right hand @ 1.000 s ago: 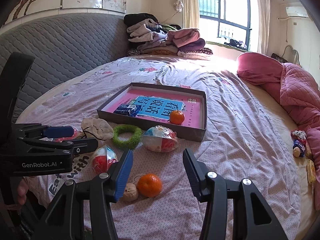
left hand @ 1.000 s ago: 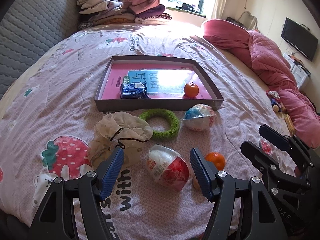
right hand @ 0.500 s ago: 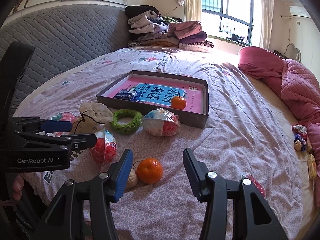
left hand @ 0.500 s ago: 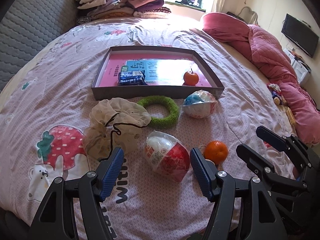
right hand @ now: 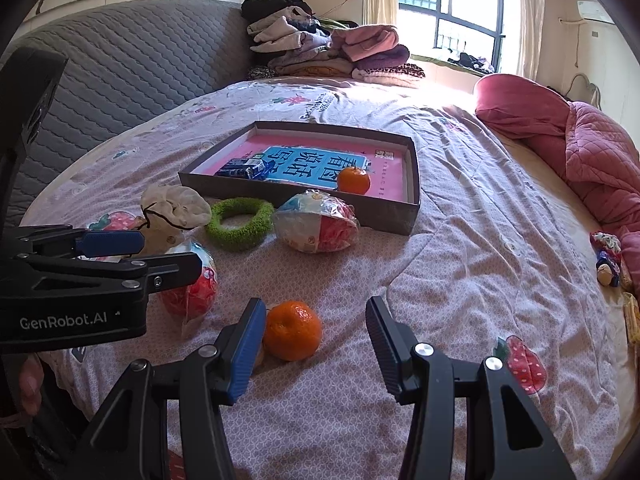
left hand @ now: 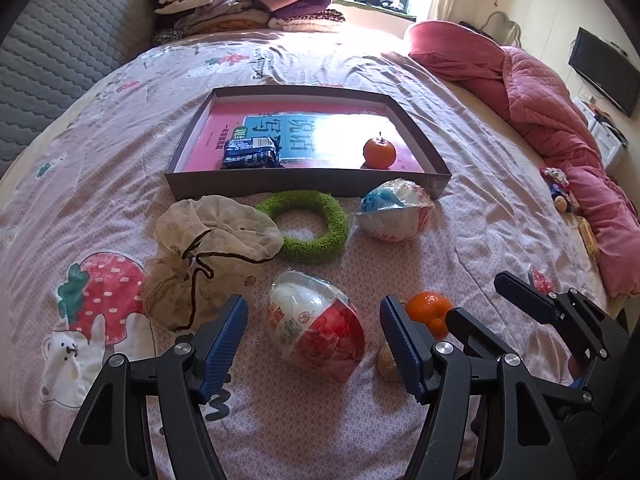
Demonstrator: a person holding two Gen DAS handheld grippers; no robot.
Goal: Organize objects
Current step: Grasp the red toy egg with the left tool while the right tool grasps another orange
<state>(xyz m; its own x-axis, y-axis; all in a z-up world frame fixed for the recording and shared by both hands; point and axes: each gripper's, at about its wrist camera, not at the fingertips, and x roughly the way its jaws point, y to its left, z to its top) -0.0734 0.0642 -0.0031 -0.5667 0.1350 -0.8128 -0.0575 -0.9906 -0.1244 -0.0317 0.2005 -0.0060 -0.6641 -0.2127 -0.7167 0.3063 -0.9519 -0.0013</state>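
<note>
**2 grippers, 2 round targets: how each should handle**

I have the left gripper [left hand: 312, 338] spread wide and empty, its blue pads standing on either side of the red-and-white wrapped ball [left hand: 316, 326] without touching it. That ball lies on the bedspread [left hand: 460, 224] in front of me, between the mesh drawstring pouch [left hand: 208, 252] and the loose tangerine [left hand: 430, 310]. I judge it light, with a crinkly plastic skin that will slide under the pads and give a little before the filling resists. I would take it across its widest middle, squeezing gently, since a grip near either end could squirt it out.

My right gripper [right hand: 316, 344] is open at a moderate width, holding nothing. The tangerine [right hand: 293, 330] sits just beside its left pad, off-centre in the gap. I expect it firm but bruisable, with a slightly waxy rind, so I would centre it first and close around its equator. A small pale round thing next to it is partly hidden; I cannot tell what it is.

The grey tray [left hand: 304, 184] lies further up the bed and already holds 1 tangerine [left hand: 379, 153] and a dark snack packet [left hand: 250, 154]. The green ring [left hand: 306, 226] and a second wrapped ball [left hand: 394, 210] wait just outside its near wall.
</note>
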